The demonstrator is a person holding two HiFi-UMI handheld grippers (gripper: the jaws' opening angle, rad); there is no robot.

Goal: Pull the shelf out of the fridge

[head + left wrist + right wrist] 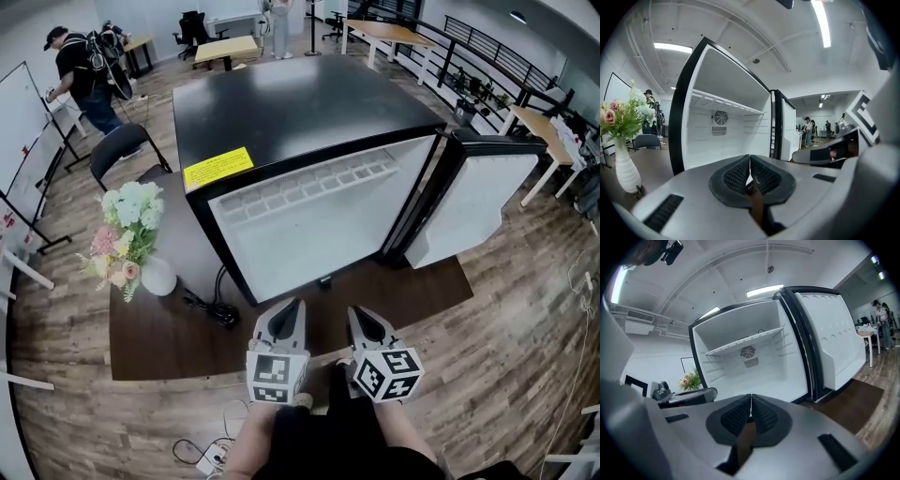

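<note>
A small black fridge point(309, 112) stands on a dark mat, its door point(478, 202) swung open to the right. Its white inside holds one white wire shelf point(305, 192) near the top, which also shows as the shelf point(724, 101) in the left gripper view and the shelf point(745, 343) in the right gripper view. My left gripper point(289, 309) and right gripper point(364, 319) hang side by side in front of the fridge's opening, short of it. Both are shut with nothing between the pads point(740, 173) and pads point(759, 416).
A white vase of flowers point(131, 239) stands on the mat left of the fridge, with a black cable and plug point(220, 309) beside it. The dark mat point(141, 337) lies on a wood floor. A person point(80, 66) stands far back left among desks and chairs.
</note>
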